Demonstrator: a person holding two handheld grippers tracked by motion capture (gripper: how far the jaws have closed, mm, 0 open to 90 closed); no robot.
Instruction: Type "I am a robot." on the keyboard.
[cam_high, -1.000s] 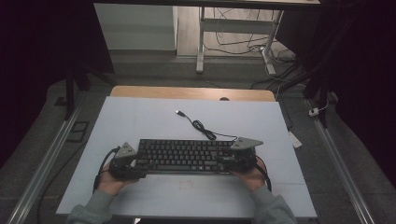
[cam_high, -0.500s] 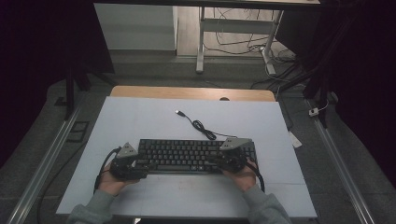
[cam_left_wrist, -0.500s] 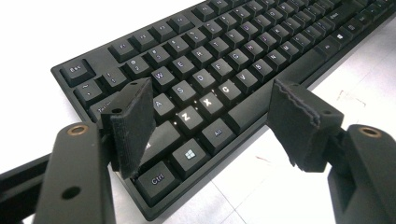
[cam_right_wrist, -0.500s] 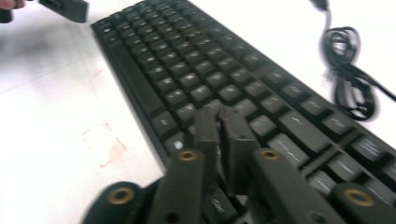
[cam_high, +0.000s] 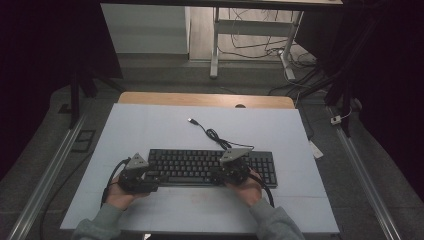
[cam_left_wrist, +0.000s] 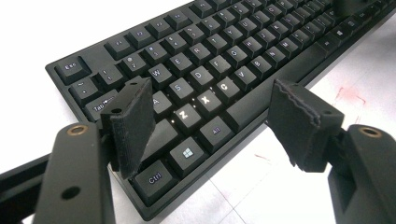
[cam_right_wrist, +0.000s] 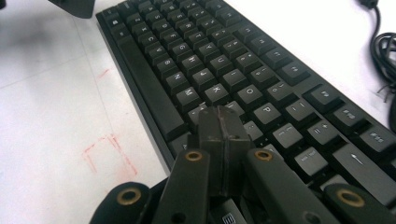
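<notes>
Over the keyboard (cam_left_wrist: 233, 60), left tongs (cam_left_wrist: 210, 121) gape; right gripper view shows right tongs (cam_right_wrist: 219, 126) pressed together.

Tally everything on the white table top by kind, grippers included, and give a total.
Keyboard: 1, black
USB cable: 1, black, trailing from the keyboard's far edge
Grippers: 2, the left gripper open at the keyboard's left end, the right gripper shut over the keys
Total: 4
</notes>
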